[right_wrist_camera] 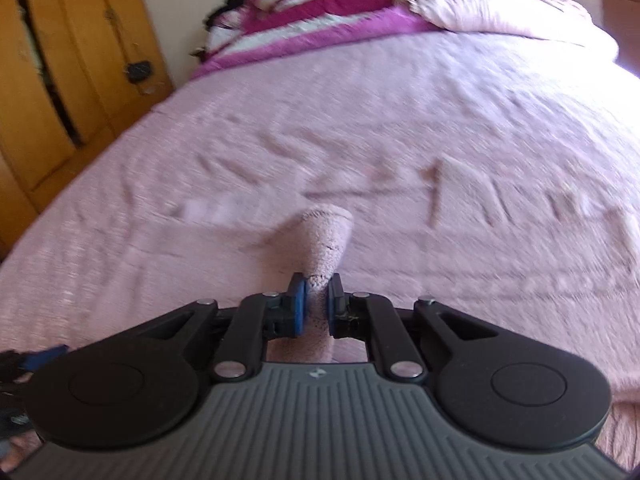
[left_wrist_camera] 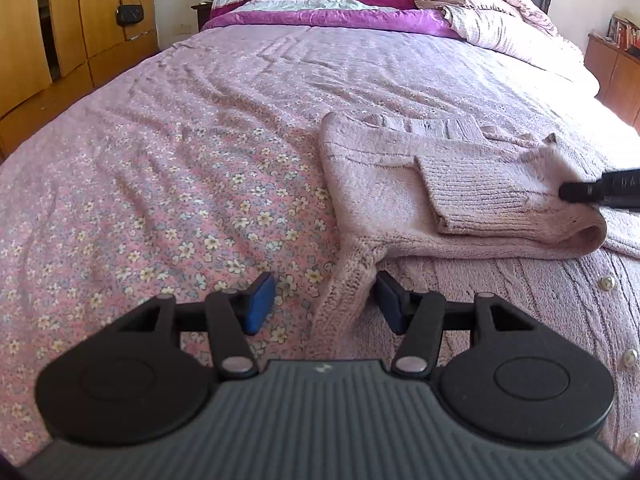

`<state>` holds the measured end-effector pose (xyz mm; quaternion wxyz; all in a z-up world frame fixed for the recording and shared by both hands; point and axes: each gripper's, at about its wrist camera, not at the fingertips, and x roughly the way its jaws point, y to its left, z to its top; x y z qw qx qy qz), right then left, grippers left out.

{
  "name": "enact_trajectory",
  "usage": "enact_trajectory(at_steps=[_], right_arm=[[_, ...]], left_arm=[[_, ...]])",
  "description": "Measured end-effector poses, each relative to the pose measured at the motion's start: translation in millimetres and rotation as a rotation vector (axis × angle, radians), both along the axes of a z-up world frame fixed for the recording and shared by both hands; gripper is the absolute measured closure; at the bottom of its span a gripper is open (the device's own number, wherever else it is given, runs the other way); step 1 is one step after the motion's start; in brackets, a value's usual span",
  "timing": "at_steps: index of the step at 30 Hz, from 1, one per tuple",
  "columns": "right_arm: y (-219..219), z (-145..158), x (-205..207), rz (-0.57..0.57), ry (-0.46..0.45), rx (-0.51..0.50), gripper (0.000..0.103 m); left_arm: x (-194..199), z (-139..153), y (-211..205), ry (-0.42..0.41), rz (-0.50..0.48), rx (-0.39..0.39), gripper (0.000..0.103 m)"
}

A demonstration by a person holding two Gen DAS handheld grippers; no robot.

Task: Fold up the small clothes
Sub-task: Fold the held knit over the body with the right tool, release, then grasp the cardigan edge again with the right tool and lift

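Observation:
A pale pink knitted cardigan (left_wrist_camera: 380, 184) with pearl buttons (left_wrist_camera: 608, 282) lies on the bed at the right of the left wrist view. One sleeve (left_wrist_camera: 488, 196) is folded across its body. My left gripper (left_wrist_camera: 324, 296) hovers open at the near left corner of the cardigan. The ribbed edge runs between its blue pads (left_wrist_camera: 260, 304), which do not press on it. My right gripper (left_wrist_camera: 572, 193) comes in from the right edge at the sleeve's fold. In the blurred right wrist view my right gripper (right_wrist_camera: 316, 300) is shut on a bunch of the sleeve's pink knit (right_wrist_camera: 326, 240).
The bed carries a pink floral sheet (left_wrist_camera: 160, 200). A magenta and white quilt (left_wrist_camera: 320, 4) and a pink blanket (left_wrist_camera: 500, 20) are heaped at its far end. Wooden wardrobes (left_wrist_camera: 40, 40) with a hanging black bag (left_wrist_camera: 129, 14) stand on the left, a low cabinet (left_wrist_camera: 612, 68) on the right.

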<state>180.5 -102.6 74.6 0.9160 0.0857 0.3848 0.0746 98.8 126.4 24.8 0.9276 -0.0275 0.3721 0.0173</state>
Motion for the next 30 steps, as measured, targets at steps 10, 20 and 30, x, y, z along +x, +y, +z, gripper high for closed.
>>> enact_trajectory(at_steps=[10,20,30], right_arm=[[20,13,-39,0.095,-0.143,-0.092,0.049],[85,3,-45,0.289,-0.100,-0.092,0.048],[131,-19,-28,0.357,-0.082,-0.134,0.045]], left_arm=[[-5,3,-7,-0.012,-0.019,-0.007,0.046],[-7,2,-4,-0.027,-0.013,0.008,0.046],[-6,-3,3,-0.029,-0.003,-0.007,0.046]])
